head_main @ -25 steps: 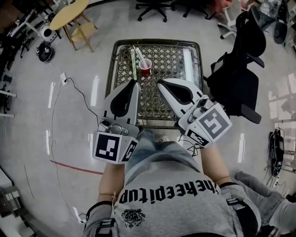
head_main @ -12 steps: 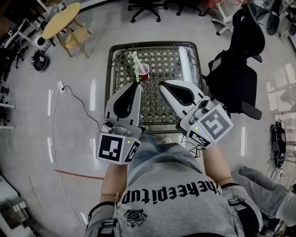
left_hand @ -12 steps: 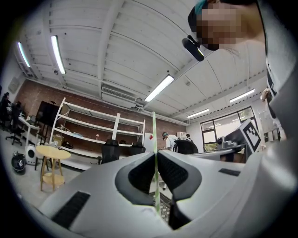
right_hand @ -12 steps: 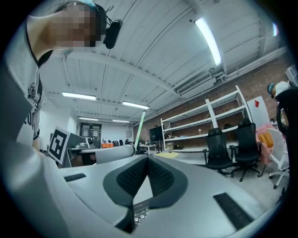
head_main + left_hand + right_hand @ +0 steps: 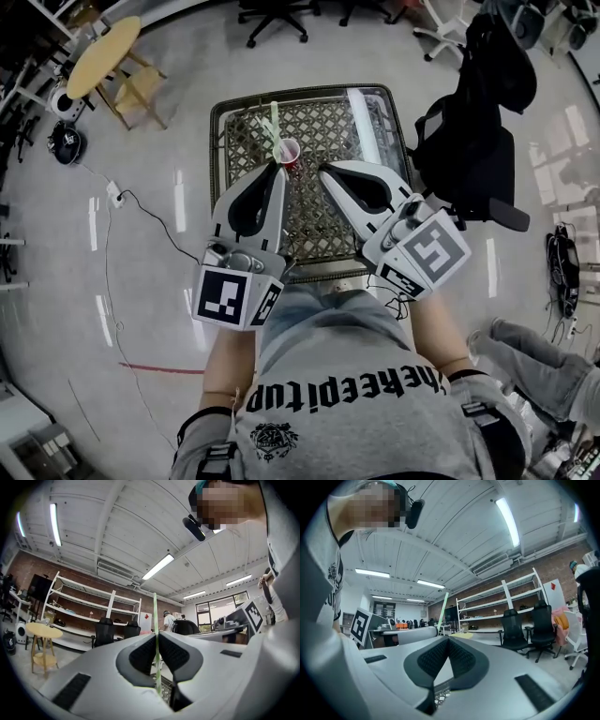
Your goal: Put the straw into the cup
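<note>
**Item 1: straw** (image 5: 155,613). Pale green, thin and straight.
- Position: it stands close to upright, nipped between the pads of the left gripper (image 5: 157,638). The jaws are closed on its lower part and most of its length rises free above them.
- Location: in the head view it is over the far-left part of the lattice-top table (image 5: 217,159), just beside the red cup (image 5: 289,150).
- Lower end: hidden by the jaws, so I cannot tell whether it has entered the cup.
- Handling (judged): very light, hollow and smooth-walled.
  - A hard squeeze would likely flatten or kink it.
  - A slack hold would likely let it swivel or slip.
  - A low, gentle grip suits it, since that keeps the entering tip short and easy to aim.

**Item 2: red cup.** Upright with its mouth open, standing near the table's far edge, left of the middle.
- Handling (judged): light and easily tipped by a sideways nudge from a straw or jaw.

**Item 3: right gripper** (image 5: 448,640). Jaw tips are together with nothing held. It is over the table, near the cup's right side.
</note>
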Demonstrator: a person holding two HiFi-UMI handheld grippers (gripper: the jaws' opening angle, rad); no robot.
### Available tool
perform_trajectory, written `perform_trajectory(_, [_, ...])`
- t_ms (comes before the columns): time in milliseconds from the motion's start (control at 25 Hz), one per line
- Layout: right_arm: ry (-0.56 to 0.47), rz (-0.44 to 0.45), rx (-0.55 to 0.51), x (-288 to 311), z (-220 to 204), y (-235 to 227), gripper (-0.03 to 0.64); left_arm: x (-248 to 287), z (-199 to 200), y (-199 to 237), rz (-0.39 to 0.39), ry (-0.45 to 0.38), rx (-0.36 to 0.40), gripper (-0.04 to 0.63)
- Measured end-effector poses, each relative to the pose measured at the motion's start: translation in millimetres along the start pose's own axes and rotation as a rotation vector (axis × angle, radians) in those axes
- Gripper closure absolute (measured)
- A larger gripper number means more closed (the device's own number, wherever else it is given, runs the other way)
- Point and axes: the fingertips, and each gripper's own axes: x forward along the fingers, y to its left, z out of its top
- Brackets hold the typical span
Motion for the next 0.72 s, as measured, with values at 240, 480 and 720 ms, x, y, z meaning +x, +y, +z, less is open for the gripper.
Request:
perform_trajectory(240, [0.011,-0.048,0.010,17.1,-5.4,-10.4,0.607,14.5,-6.0,17.1,-0.053,0.008,-0.011,0.543])
perform_trajectory(480, [0.024,-0.095,0.029,38.2,-8.8,-22.4,0.607,28.4,-12.5,39.4,-0.097,0.030,-0.024,0.543])
perform_trajectory(720, [0.035,-0.141,0.054,56.5,-17.6,-31.4,0.607,38.7,-25.1,58.5,-0.141,0.047,-0.053,0.543])
